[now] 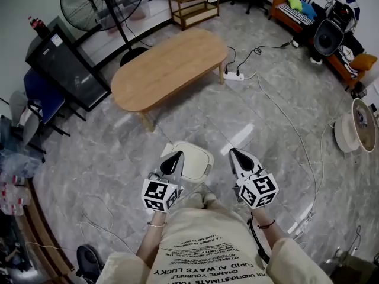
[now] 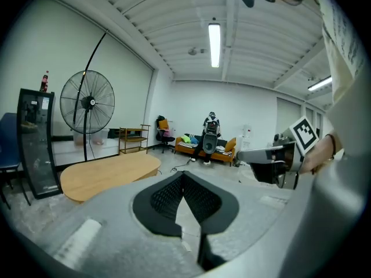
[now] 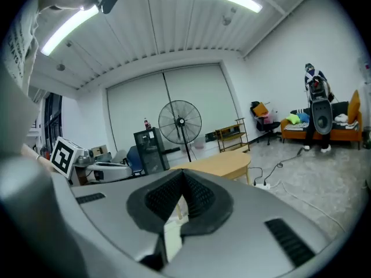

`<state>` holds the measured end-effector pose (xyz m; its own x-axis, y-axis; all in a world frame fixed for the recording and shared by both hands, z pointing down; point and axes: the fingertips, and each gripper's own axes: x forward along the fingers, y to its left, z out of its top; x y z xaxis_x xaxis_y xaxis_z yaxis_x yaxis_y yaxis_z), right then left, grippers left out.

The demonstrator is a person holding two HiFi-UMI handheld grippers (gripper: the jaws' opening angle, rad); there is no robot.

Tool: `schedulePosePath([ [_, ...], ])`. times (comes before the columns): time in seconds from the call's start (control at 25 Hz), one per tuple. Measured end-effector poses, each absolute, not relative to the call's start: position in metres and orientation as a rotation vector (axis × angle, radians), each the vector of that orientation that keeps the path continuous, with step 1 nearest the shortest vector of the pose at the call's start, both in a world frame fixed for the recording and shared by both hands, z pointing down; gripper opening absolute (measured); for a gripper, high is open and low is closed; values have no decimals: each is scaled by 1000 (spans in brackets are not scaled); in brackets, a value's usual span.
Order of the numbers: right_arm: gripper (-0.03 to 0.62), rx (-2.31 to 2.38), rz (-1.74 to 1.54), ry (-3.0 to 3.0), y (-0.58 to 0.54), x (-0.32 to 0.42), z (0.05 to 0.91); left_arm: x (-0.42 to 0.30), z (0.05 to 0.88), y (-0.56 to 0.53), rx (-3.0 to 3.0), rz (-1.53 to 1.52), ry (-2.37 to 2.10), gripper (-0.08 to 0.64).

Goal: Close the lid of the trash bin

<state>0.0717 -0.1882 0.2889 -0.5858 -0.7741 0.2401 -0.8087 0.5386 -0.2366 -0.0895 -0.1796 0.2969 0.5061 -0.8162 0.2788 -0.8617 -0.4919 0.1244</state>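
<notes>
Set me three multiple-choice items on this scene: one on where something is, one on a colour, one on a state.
1. Where does the trash bin stand?
A. on a countertop
B. on the floor, a little apart from the wooden table
C. inside a cupboard

2. What colour is the trash bin?
A. red
B. black
C. cream

3. How do the left gripper jaws stand?
A. together, with nothing between them
B. wide apart
C. clamped on the bin's lid

Answers:
1 B: the head view shows it on the grey tiles, short of the table.
2 C: its top is pale cream against the grey floor.
3 A: the left gripper view shows the jaws meeting at their tips, with nothing between them.
</notes>
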Motion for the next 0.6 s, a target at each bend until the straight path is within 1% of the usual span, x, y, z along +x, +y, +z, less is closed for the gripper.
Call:
schedulePosePath([
  [0.36, 5, 1411, 334, -2722, -191, 71, 247, -107, 260, -187, 2545, 213, -1527, 23],
  [0.6, 5, 1409, 227, -2724, -193, 69, 235, -113, 244, -191, 2566, 178, -1587, 23],
])
